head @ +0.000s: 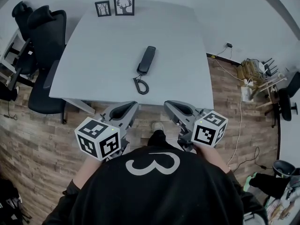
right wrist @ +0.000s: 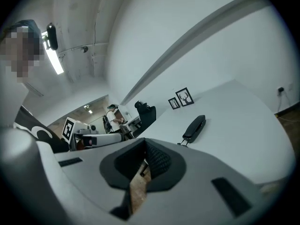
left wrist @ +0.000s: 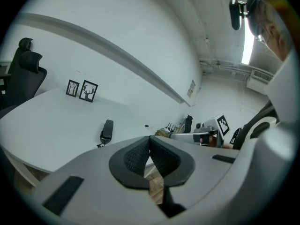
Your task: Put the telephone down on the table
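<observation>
A black telephone handset (head: pixel 146 59) lies flat near the middle of the grey table (head: pixel 93 64), with its coiled cord (head: pixel 140 85) trailing toward the near edge. It also shows in the left gripper view as the telephone (left wrist: pixel 108 129) and in the right gripper view as the telephone (right wrist: pixel 194 127). My left gripper (head: pixel 133 108) and right gripper (head: pixel 168 106) are both held back past the table's near edge, close to my body and well apart from the handset. The left gripper (left wrist: pixel 150 139) is shut on nothing. The right gripper (right wrist: pixel 143 142) is shut and empty too.
Two small framed pictures (head: pixel 103 8) (head: pixel 123 4) stand at the table's far edge. Black office chairs (head: pixel 44 55) crowd the left side. Cables and clutter (head: pixel 255 78) lie on the wooden floor at the right. A person (right wrist: pixel 112 116) stands far off.
</observation>
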{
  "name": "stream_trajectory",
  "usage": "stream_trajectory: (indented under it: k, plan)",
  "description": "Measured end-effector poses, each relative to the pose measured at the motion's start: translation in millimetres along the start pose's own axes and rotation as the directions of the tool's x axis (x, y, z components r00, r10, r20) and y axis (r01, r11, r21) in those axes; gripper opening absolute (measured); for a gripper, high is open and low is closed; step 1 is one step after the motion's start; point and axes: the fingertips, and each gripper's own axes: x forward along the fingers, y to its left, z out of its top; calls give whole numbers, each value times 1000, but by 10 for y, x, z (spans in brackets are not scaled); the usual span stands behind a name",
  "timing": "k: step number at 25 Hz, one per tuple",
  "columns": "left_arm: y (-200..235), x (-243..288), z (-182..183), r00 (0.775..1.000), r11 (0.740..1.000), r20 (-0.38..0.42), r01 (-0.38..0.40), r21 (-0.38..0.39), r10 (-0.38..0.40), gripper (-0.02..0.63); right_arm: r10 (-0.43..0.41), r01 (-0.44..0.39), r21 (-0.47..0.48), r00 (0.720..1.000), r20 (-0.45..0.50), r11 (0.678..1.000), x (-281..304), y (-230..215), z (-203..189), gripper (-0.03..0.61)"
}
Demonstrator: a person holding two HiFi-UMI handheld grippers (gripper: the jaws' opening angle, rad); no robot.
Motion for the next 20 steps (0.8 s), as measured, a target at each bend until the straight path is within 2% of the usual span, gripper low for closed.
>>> stream_trajectory:
  k: [10,20]
  plan:
    - [-80,-26,-74,999,999,-29,20,-35,-21,12,-31,31,7,999,16,999,-143,26,-59,9]
    - [-107,-35,-122,999,998,-33,19,-52,-21,12,-26,26,16,1000,17,1000,-179,42,-110,9]
